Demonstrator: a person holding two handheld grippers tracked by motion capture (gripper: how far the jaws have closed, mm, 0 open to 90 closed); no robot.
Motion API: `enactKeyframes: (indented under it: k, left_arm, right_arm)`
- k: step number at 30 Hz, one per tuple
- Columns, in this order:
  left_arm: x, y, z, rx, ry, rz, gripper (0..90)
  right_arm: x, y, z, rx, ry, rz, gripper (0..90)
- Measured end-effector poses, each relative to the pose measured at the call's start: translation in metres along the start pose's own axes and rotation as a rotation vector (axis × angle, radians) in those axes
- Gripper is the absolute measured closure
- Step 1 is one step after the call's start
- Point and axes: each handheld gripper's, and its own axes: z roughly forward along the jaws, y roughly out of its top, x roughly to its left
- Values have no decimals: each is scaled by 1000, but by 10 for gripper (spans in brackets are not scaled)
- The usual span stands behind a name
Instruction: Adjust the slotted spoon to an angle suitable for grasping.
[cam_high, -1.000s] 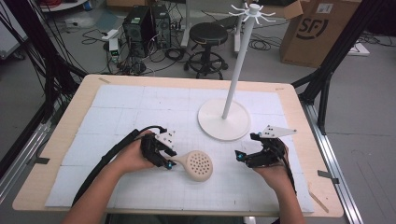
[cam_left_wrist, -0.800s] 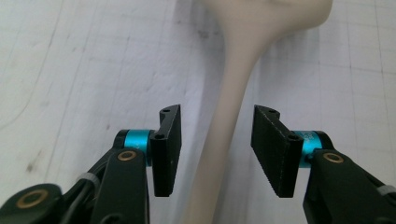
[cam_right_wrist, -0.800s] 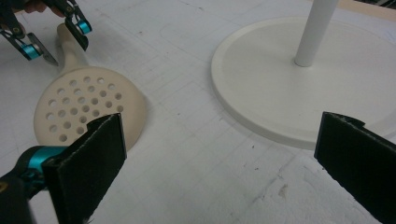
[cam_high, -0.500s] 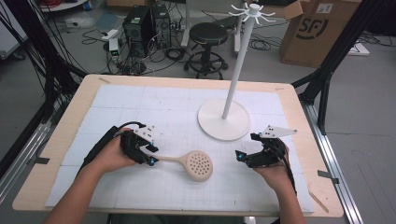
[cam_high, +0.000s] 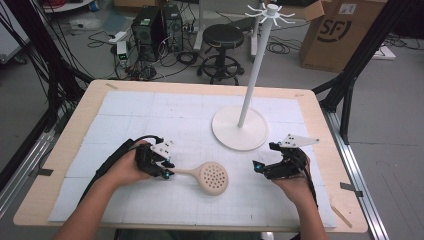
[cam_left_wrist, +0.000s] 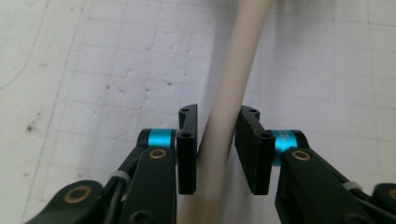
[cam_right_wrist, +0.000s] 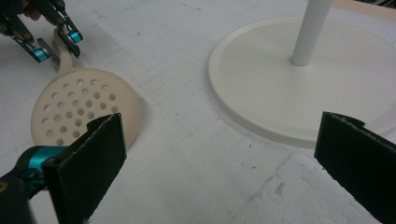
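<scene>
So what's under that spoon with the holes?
Only the white gridded mat lies under the slotted spoon, visible through its holes. The left hand-held gripper brackets its handle, hiding the handle's end.

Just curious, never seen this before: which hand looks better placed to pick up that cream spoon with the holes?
The left. The left gripper already straddles the handle of the cream perforated spoon, one jaw on each side. The right gripper sits open, apart from the spoon.

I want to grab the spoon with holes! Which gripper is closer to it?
Left. The left gripper has its jaws around the spoon handle. The right gripper waits open, apart from the spoon's round end.
</scene>
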Motion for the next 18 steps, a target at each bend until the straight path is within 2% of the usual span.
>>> enactKeyframes:
  k: [5, 10, 18]
  left_arm:
    - [-2, 7, 4, 2, -5, 13, 724]
    - [-3, 26, 14, 0, -29, 24, 734]
    - [-4, 50, 27, -9, -40, 56, 749]
  right_arm:
    - [0, 0, 0, -2, 0, 0, 8]
    - [0, 0, -1, -4, 0, 0, 8]
    - [-2, 0, -4, -15, -4, 4, 8]
